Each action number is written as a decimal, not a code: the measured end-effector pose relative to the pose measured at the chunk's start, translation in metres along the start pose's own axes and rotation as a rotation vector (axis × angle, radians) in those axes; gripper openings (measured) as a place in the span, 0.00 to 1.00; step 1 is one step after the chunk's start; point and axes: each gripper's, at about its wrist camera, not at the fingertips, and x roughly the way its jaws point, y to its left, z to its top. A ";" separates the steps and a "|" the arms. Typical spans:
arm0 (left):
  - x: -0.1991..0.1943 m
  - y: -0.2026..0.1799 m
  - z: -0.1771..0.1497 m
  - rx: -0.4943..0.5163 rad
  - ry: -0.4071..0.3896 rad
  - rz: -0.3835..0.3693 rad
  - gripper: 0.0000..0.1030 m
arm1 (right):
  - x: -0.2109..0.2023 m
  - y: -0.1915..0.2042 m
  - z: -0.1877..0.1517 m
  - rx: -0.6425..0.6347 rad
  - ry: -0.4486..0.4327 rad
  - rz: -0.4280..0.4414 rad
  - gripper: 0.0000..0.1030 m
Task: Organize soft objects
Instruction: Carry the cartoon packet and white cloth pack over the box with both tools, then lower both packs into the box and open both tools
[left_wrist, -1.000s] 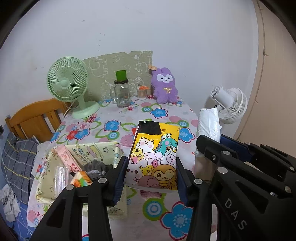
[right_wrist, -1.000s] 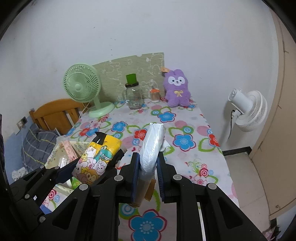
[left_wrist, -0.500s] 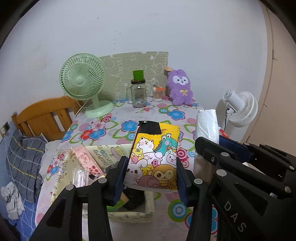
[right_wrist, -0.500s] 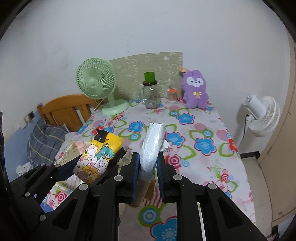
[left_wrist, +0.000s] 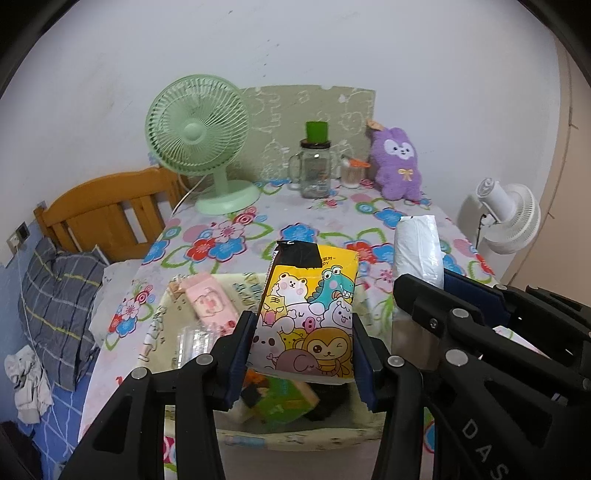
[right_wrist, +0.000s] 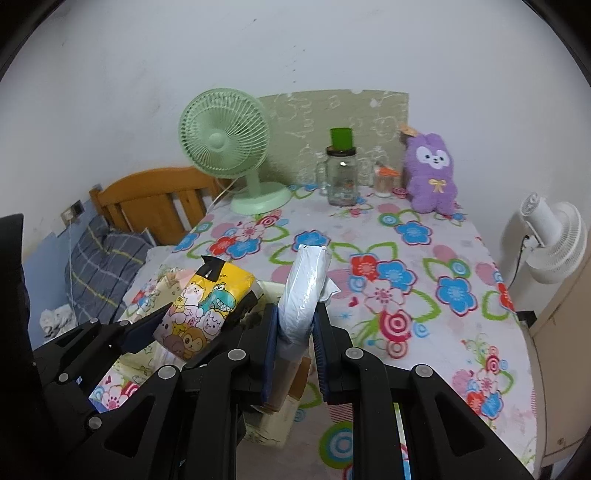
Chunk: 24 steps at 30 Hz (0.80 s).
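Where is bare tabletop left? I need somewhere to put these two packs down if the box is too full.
The widest free patch is the flowered cloth between the purple plush and the near right edge. A smaller one lies between the green fan and the storage box. The back edge around the glass jar is crowded, and so is the box.
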 end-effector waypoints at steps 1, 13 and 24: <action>0.002 0.004 -0.001 -0.005 0.004 0.004 0.48 | 0.003 0.003 0.000 -0.003 0.005 0.006 0.21; 0.025 0.033 -0.015 -0.026 0.060 0.036 0.49 | 0.037 0.030 -0.002 -0.031 0.059 0.042 0.21; 0.038 0.051 -0.027 -0.059 0.098 0.042 0.69 | 0.066 0.046 -0.008 -0.051 0.124 0.070 0.21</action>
